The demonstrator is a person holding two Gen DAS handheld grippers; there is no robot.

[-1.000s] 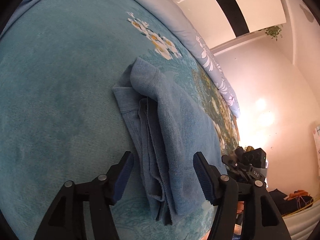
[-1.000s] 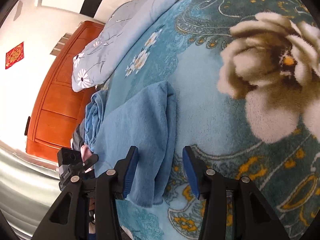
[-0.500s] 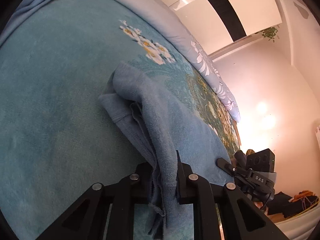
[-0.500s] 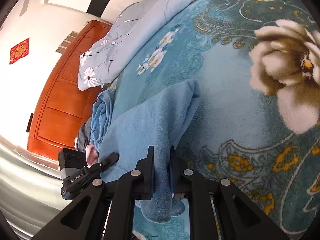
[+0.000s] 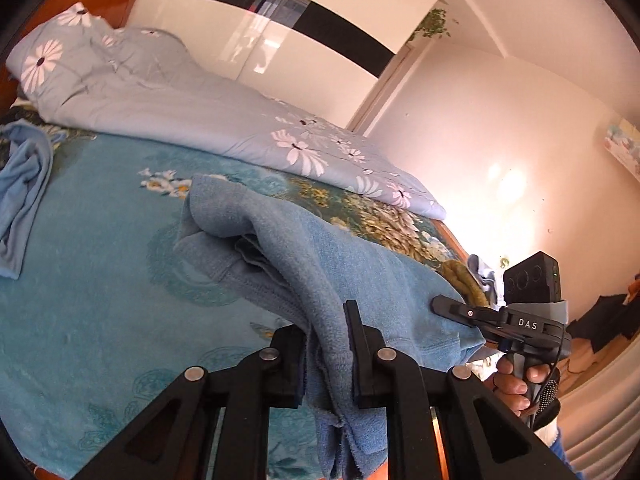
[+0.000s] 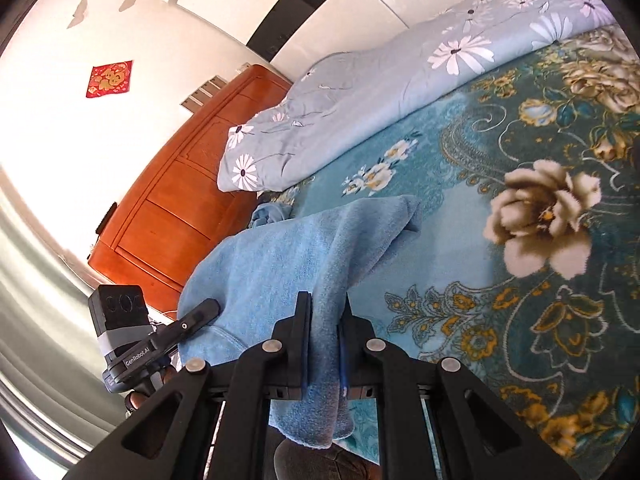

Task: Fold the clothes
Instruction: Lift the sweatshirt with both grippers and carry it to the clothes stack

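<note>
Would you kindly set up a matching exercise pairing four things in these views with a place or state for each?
Things:
1. blue garment
2. floral quilt
3. wooden headboard
4. red paper decoration

Places or states:
A. hanging on the white wall
B. standing at the end of the bed, beside the quilt
C. pinched by the left tool and the right tool
D. lying along the far side of the bed

Pairs: 1-C, 2-D, 3-B, 4-A
</note>
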